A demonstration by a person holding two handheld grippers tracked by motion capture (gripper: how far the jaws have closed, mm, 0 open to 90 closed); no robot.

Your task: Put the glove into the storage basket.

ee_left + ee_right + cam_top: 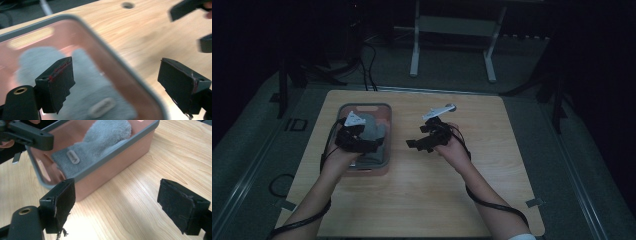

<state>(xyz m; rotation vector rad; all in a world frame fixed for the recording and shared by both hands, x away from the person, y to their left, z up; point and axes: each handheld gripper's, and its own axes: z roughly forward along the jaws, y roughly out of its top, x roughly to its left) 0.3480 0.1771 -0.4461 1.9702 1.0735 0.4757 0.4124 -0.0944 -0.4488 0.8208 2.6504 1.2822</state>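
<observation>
A pink bin with a grey rim (pixel 364 105) stands on the left half of the wooden table. Inside it lies a grey fuzzy cloth (pixel 374 131) with a small white tag (pixel 73 157). My left gripper (pixel 373 146) hovers over the bin, open, with one jaw above the cloth (pixel 95 87) and the other outside the rim (pixel 120 67). My right gripper (pixel 414 144) is open over bare wood just right of the bin and faces its side wall (pixel 120 172). Nothing sits between either pair of jaws.
A small round hole (pixel 128 5) is in the tabletop (pixel 422 200) beyond the bin. A white metal stand (pixel 452 45) and dark cables (pixel 367 65) are on the floor behind the table. Cables trail from both grippers along the forearms.
</observation>
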